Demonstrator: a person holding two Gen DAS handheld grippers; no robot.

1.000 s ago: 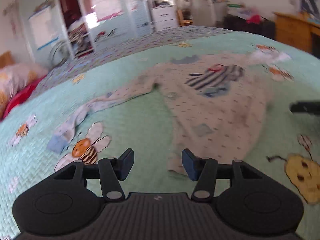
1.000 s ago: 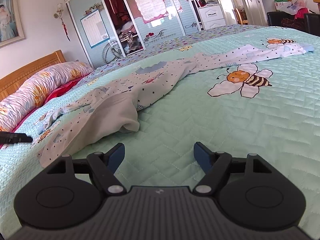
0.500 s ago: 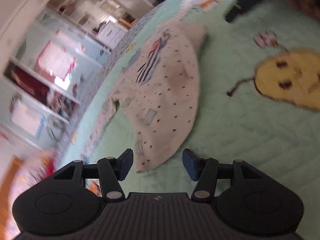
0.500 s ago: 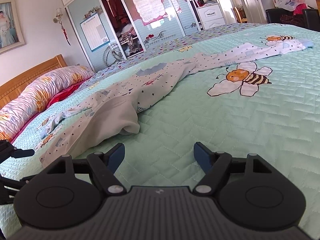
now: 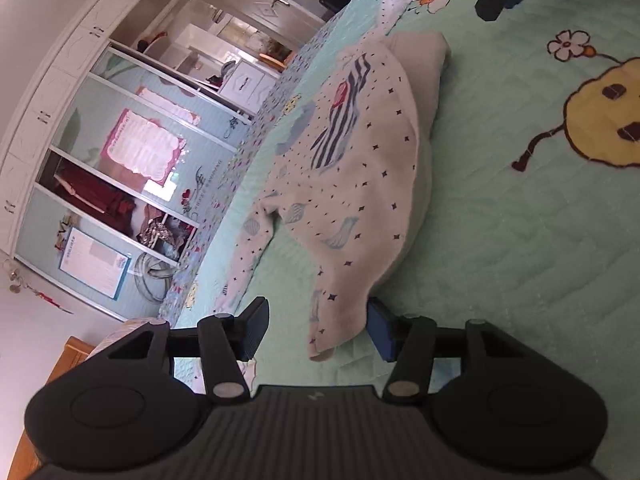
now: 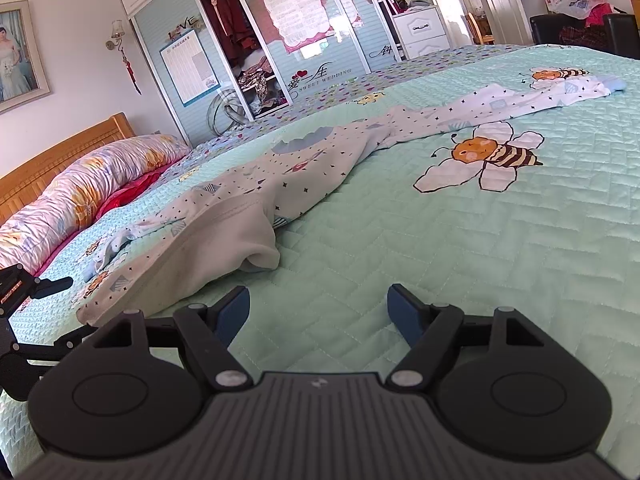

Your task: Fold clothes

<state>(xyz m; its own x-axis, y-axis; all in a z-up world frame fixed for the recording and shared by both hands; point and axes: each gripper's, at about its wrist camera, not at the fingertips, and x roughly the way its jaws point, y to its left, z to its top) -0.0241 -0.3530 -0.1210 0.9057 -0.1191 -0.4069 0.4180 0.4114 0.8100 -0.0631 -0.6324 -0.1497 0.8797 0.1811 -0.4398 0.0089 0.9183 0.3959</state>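
Observation:
A white long-sleeved top with small dark dots and a striped print lies spread on the mint quilt. My left gripper is rolled onto its side and open, low at the near hem corner. That corner sits between its jaws, beside the blue pad, and is not pinched. In the right wrist view the top stretches from the near left to a sleeve at the far right. My right gripper is open over bare quilt, just right of the bunched hem. The left gripper's fingers show at the left edge.
A rolled floral duvet and a wooden headboard lie along the left. A wardrobe with sliding doors stands beyond the bed, and black chairs are at the far right. Bee prints mark the quilt.
The left wrist view has rolled sideways. My left gripper sank towards the hem corner, which now lies between its jaws. The right gripper has stayed in place.

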